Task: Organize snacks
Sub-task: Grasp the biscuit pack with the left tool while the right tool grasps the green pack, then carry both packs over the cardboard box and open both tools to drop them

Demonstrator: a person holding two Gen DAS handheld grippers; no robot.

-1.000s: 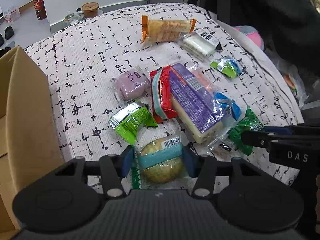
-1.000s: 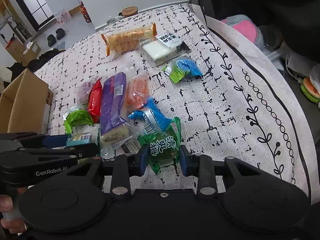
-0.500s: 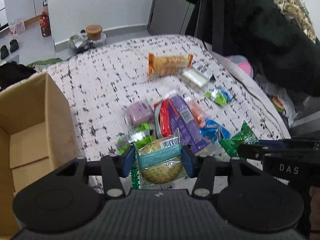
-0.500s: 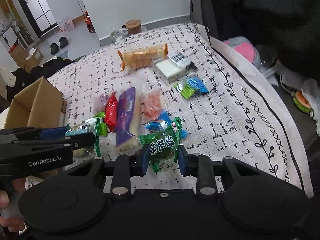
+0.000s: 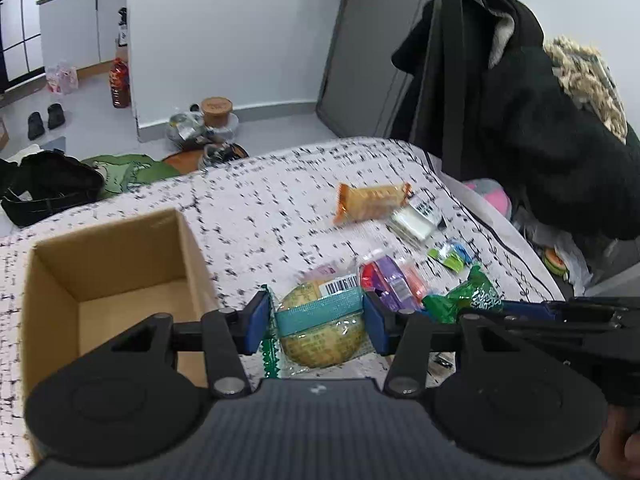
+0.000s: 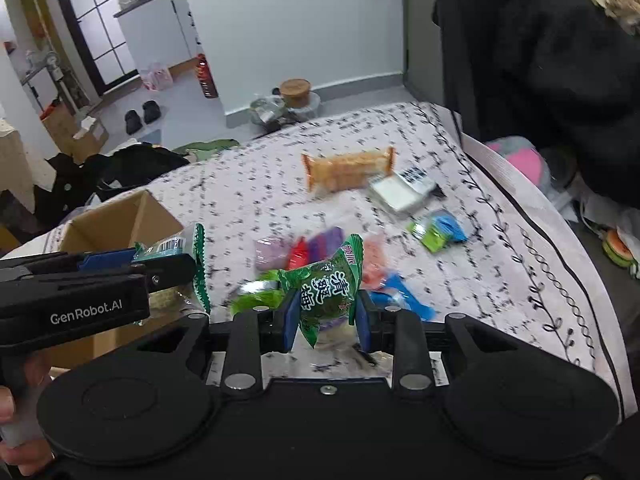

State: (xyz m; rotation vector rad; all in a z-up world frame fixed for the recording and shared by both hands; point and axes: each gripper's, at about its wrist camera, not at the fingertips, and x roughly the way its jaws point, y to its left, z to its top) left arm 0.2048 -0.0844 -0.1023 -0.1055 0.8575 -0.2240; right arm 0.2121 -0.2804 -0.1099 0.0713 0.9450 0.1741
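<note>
While both tools hang above the patterned cloth, the left gripper (image 5: pixel 316 322) has its blue pads pressed against the two sides of a round yellow pastry in a clear wrapper (image 5: pixel 320 332). A teal band crosses the pastry from pad to pad, and the barcode end of the wrapper points up and away from the camera, so the packet's long axis runs forward along the fingers. The pastry is off the surface, just right of the open cardboard box (image 5: pixel 104 280), whose mouth faces up.

Closed narrowly, the right gripper (image 6: pixel 327 314) pinches a green candy packet (image 6: pixel 326 288) with white characters. The packet stands roughly upright between the pads, one crimped end up and tilted right, the other tapering downward below the pads. It too is lifted clear of the cloth.

Beyond the jaws, a loose cluster lies on the cloth: a purple packet (image 6: pixel 269 249), red and purple wrappers (image 5: pixel 384 280), a blue packet (image 6: pixel 400 300), all blurred. Farther off sits an orange cracker pack (image 6: pixel 347 168), long axis across the view, with a white block in clear wrap (image 6: pixel 400 194) just beside its right end, and a green-and-blue pair (image 6: pixel 438 230) nearer the right edge.
</note>
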